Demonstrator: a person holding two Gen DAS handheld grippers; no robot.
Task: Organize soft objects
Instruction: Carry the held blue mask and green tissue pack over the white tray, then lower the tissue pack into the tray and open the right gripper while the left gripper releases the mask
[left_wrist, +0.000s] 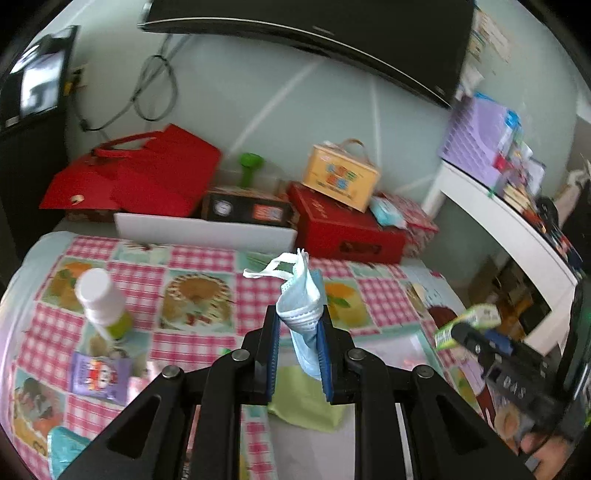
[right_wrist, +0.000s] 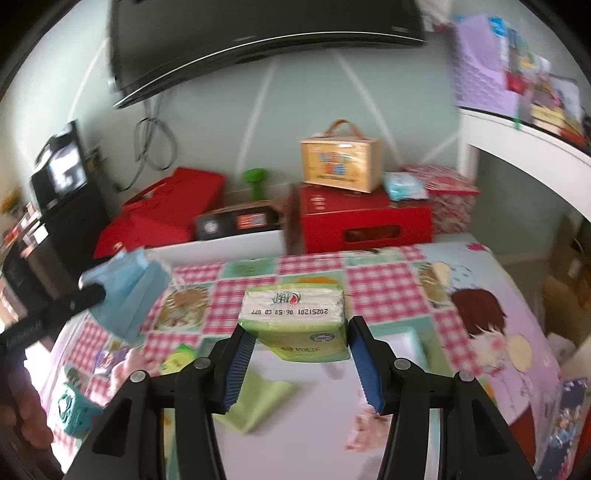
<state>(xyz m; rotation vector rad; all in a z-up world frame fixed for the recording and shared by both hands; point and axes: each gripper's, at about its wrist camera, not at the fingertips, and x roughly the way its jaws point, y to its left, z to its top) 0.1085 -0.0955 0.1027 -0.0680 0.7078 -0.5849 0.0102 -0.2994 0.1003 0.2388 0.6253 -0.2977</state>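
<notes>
Above the counter's (left_wrist: 207, 273) middle, the left gripper (left_wrist: 299, 325) pinches a blue face mask (left_wrist: 301, 306) and the right gripper (right_wrist: 295, 332) clamps a green tissue pack (right_wrist: 295, 317), both best carried level toward what may be the white tray (left_wrist: 207, 230) at the far edge.

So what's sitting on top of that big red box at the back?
On the red box stands a yellow carry case with a handle, and beside it lies a pale blue soft packet. Whatever is inside the box stays hidden.

The table's checked cloth (left_wrist: 207, 266) carries a white-capped bottle (left_wrist: 101, 302), a purple packet (left_wrist: 99, 376) and a green cloth (left_wrist: 306, 402).
</notes>
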